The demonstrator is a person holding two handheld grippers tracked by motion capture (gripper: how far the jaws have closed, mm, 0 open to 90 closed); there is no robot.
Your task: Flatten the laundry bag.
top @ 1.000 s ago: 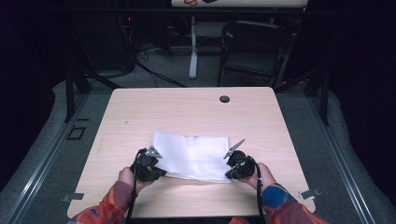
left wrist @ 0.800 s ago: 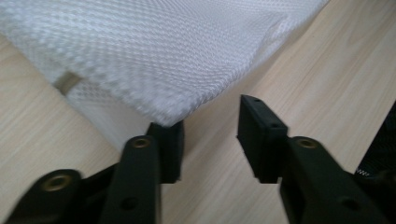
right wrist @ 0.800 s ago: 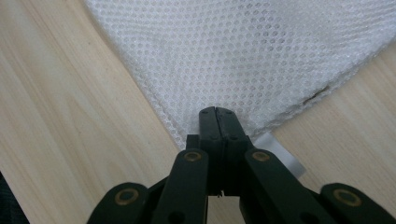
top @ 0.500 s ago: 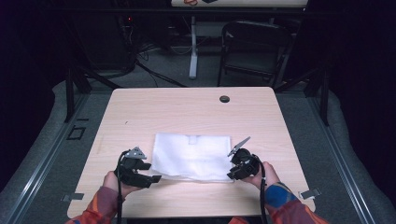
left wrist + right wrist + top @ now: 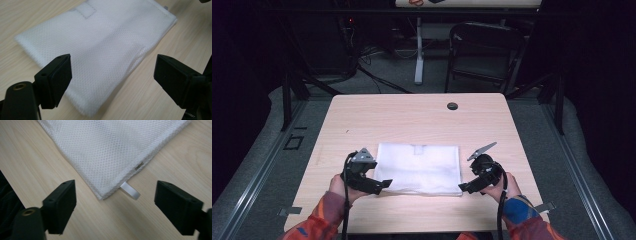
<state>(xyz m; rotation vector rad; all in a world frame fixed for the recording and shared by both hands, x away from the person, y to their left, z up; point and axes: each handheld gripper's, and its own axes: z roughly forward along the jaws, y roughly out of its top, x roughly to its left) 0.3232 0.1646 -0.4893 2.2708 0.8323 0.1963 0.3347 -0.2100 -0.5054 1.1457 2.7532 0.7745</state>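
Note:
A white mesh cloth (image 5: 419, 167) lies folded flat in a rectangle on the wooden table (image 5: 412, 120), near the front edge. My left gripper (image 5: 379, 184) rests at the cloth's near left corner, open, its jaws wide apart over the mesh (image 5: 105, 47). My right gripper (image 5: 464, 187) sits at the near right corner, open as well. In the right gripper view the cloth's corner (image 5: 110, 152) points at me and a small white ribbon loop (image 5: 130, 190) sticks out from it. Neither gripper holds anything.
A small dark round disc (image 5: 452, 106) sits near the table's far edge. Beyond the table stand a black chair (image 5: 484, 50) and a white post (image 5: 418, 47) on a dark floor with cables. The person's forearms (image 5: 327, 215) come in at the bottom.
Both grippers have drawn back off the cloth to its near corners and opened. The cloth now lies flatter and squarer than a second ago.

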